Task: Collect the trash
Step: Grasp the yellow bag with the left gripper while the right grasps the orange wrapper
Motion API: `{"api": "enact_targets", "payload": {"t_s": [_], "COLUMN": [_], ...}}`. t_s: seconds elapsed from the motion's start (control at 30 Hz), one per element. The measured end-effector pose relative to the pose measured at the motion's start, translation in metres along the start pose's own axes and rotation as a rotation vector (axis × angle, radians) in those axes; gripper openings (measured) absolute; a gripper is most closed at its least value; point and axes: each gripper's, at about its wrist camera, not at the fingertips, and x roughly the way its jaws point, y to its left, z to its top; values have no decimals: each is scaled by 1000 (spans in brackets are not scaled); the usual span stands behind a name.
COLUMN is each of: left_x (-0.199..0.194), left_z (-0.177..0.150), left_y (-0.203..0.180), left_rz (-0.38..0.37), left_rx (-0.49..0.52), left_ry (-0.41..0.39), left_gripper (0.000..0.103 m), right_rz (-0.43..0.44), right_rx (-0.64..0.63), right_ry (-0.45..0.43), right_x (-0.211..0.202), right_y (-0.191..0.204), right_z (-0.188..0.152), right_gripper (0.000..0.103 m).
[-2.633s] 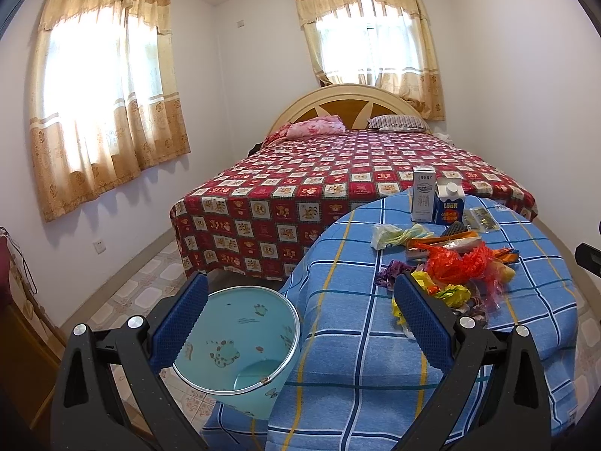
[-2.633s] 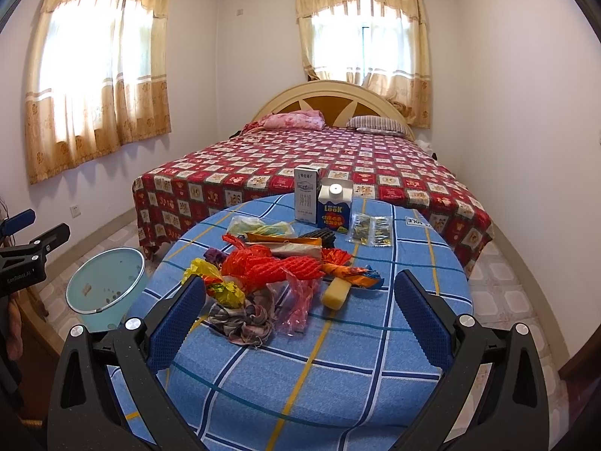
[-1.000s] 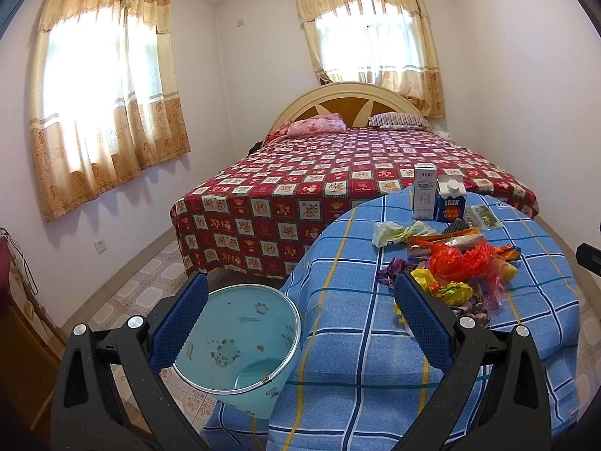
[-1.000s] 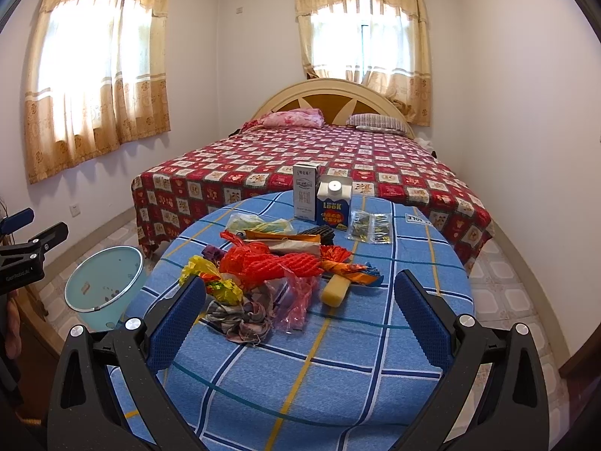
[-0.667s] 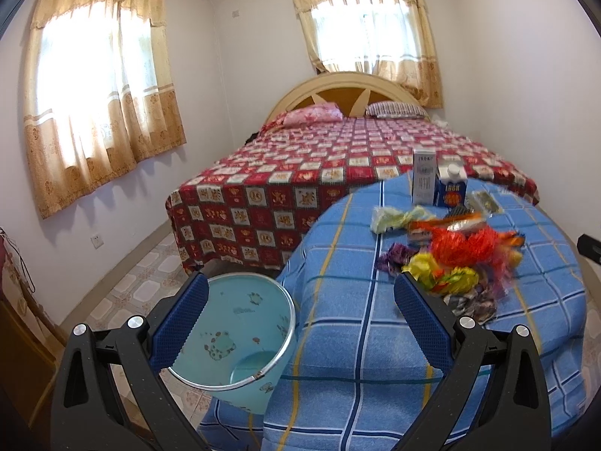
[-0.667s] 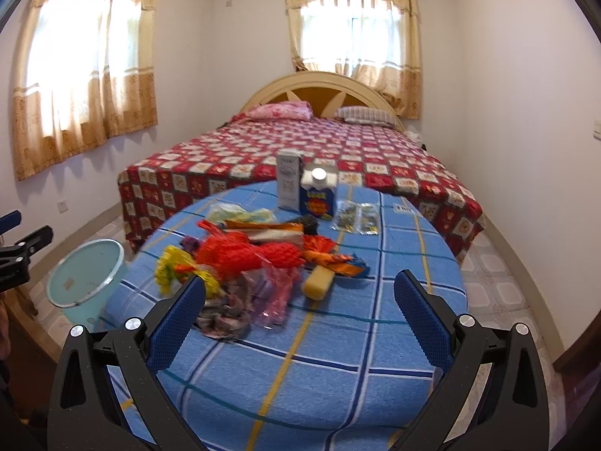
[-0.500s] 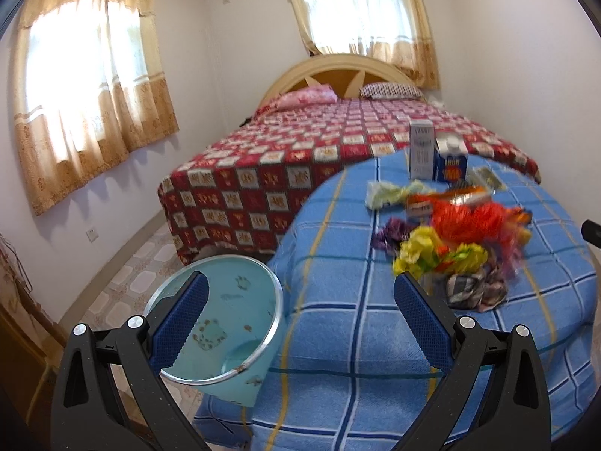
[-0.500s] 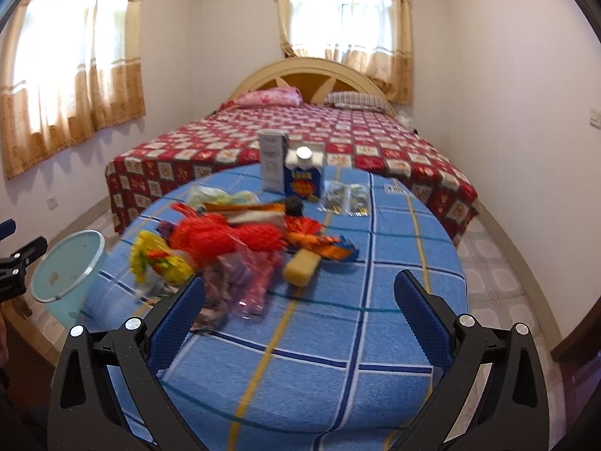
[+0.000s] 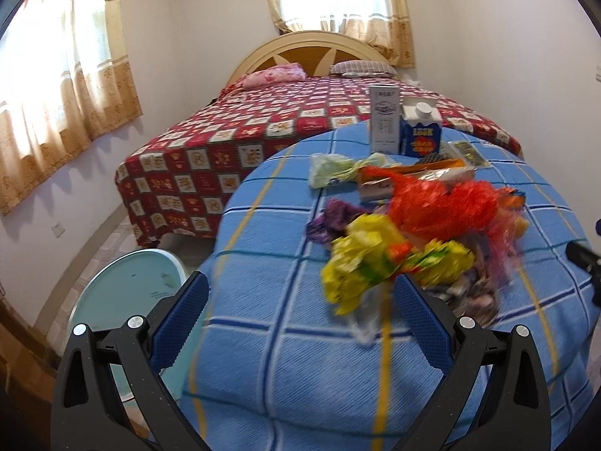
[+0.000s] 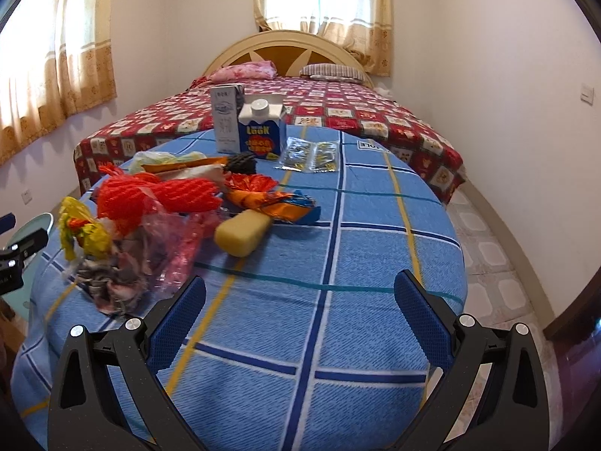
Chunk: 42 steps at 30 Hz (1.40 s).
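Note:
A heap of trash lies on the round table with the blue checked cloth [image 9: 270,357] [image 10: 338,330]: a yellow wrapper [image 9: 360,259] [image 10: 80,231], red foam netting [image 9: 439,206] [image 10: 157,195], a yellow sponge [image 10: 242,231], orange wrappers [image 10: 270,197], a blue milk carton [image 9: 420,131] [image 10: 261,131] and a white carton [image 9: 384,118] [image 10: 226,118]. My left gripper [image 9: 298,300] is open, just short of the yellow wrapper. Over bare cloth, right of the heap, my right gripper [image 10: 300,302] is open and empty. A pale blue bin [image 9: 127,293] [image 10: 32,231] stands on the floor, left of the table.
A bed with a red patterned cover [image 9: 270,124] [image 10: 349,112] stands close behind the table. Clear sachets [image 10: 310,156] lie beyond the heap. Curtained windows are on the left and far walls. Tiled floor [image 10: 484,240] shows to the right of the table.
Both grippers have moved forward and lower towards the table, so the heap looks larger. The left one has swung right from the bin towards the yellow wrapper. Both stayed open.

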Motion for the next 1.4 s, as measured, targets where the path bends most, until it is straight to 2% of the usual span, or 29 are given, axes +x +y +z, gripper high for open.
{"api": "enact_targets", "payload": {"t_s": [0.2,0.27,0.3,0.33,0.43,0.53,0.57,0.63,0.9,1.0,1.2,1.27,1.4], "left_x": [19,27,30,33,35,26,24,17,-13,-17,-11,-4,9], "left_z": [14,14,14,13,11,10,11,13,19,17,12,11,7], "left_y": [-18,-20,-20,-20,-22,-24,-23,-18,2,6,31,42,60], "left_rz": [-51,-68,-92,-127,-199,-222,-225,-235,-222,-170,-68,-36,1], "left_rx": [12,12,9,4,-3,17,15,14,5,24,23,5,-28], "left_ry": [-8,12,25,42,67,47,43,29,-32,-38,-26,-6,31], "left_gripper": [97,95,79,57,38,26,25,11,11,11,11,11,11], "right_rz": [2,6,7,6,10,14,15,7,-10,-2,-42,-54,-15], "right_rx": [13,11,9,6,2,1,1,-3,9,11,-7,-7,16], "right_ry": [12,16,17,15,6,6,8,5,-1,-5,-34,-18,40], "right_x": [11,13,14,14,13,14,14,14,19,24,41,55,82], "right_y": [-7,-7,-7,-8,-7,-6,-6,-5,-8,-6,-6,-10,-18], "right_z": [-3,-4,-4,-4,-4,-5,-5,-4,5,15,38,45,56], "right_gripper": [98,98,98,98,98,98,98,98,98,98,98,98,97]}}
